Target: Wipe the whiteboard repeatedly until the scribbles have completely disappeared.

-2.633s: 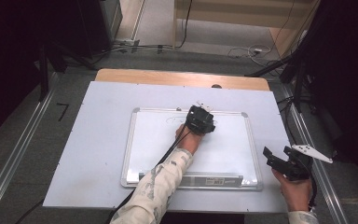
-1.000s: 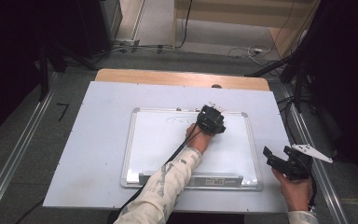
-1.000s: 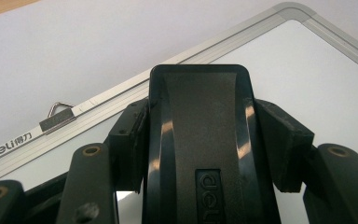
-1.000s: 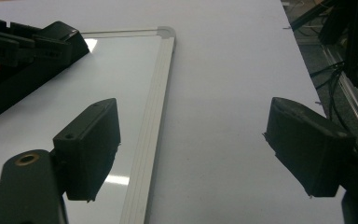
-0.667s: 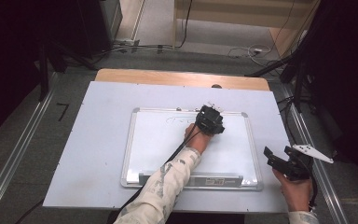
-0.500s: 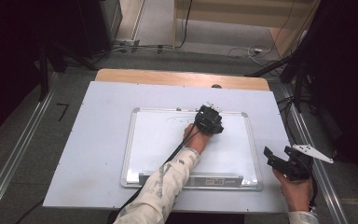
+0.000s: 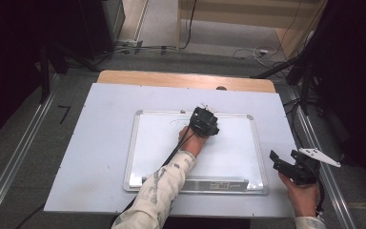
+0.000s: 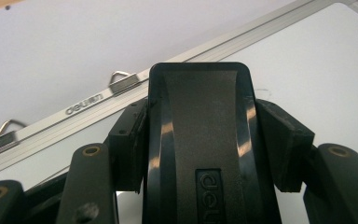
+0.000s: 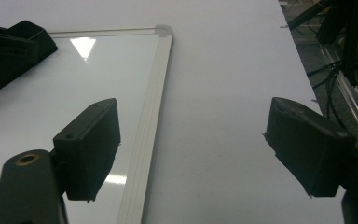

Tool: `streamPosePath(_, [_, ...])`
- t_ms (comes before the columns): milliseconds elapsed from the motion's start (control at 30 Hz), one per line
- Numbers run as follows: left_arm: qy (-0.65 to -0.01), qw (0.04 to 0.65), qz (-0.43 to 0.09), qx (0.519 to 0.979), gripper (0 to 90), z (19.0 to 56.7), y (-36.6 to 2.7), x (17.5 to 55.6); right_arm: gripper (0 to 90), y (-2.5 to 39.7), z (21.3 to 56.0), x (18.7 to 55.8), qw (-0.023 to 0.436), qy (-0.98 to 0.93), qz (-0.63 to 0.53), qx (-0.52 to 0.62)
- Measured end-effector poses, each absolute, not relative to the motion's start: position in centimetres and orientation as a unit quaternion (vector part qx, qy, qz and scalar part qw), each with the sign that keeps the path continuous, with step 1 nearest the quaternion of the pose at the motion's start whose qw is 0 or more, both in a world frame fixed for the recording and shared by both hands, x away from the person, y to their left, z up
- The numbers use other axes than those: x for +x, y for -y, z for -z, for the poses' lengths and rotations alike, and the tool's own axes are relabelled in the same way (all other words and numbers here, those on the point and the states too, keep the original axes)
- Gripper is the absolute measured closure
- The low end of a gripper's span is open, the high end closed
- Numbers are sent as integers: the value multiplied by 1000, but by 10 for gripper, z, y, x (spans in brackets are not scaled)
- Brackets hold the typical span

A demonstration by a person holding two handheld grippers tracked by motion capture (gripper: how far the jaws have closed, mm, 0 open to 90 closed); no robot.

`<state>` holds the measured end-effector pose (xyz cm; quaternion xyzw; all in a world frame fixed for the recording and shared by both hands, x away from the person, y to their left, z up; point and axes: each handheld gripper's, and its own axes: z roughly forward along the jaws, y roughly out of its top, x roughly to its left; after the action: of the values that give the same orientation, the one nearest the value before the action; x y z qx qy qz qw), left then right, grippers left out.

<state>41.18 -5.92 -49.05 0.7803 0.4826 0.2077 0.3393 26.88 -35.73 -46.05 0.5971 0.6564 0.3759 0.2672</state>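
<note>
A whiteboard (image 7: pixel 238 152) with a silver frame lies flat on the white table (image 7: pixel 97 143). My left gripper (image 7: pixel 204 122) sits over the board's upper middle, close to the top frame. In the left gripper view it (image 8: pixel 205 140) is shut on a black board eraser (image 8: pixel 198 116), which rests on the whiteboard (image 8: pixel 317 60) just below the frame's hanging clips (image 8: pixel 121 79). A faint pen mark (image 7: pixel 176 123) lies left of the eraser. My right gripper (image 7: pixel 283 157) hovers open off the board's lower right corner. In its own view, the right gripper (image 9: pixel 200 140) holds nothing, beside the board's right edge (image 9: pixel 151 121).
A wooden strip (image 7: pixel 171 78) runs along the table's far edge. Metal rails (image 7: pixel 19 157) flank the table on the floor, and cables (image 7: pixel 314 114) and dark stands crowd the right side. The left gripper's cable (image 7: pixel 171 155) trails along the sleeve.
The left gripper with the eraser slid right along the top of the board, then back left to about where it began. The right gripper has stayed in place, open.
</note>
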Motion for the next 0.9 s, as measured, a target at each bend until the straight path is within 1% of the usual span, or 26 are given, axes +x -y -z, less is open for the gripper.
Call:
streamPosePath(233, [-481,336,-210,782,407,490,62,413,166,357,461,270,267,-657,-376,597])
streamPosePath(600, [-466,336,-207,792,408,490,89,418,168,355,460,272,265,-658,-379,595])
streamPosePath(900, [-460,335,-206,796,408,489,99,424,169,355,460,272,264,-656,-380,596])
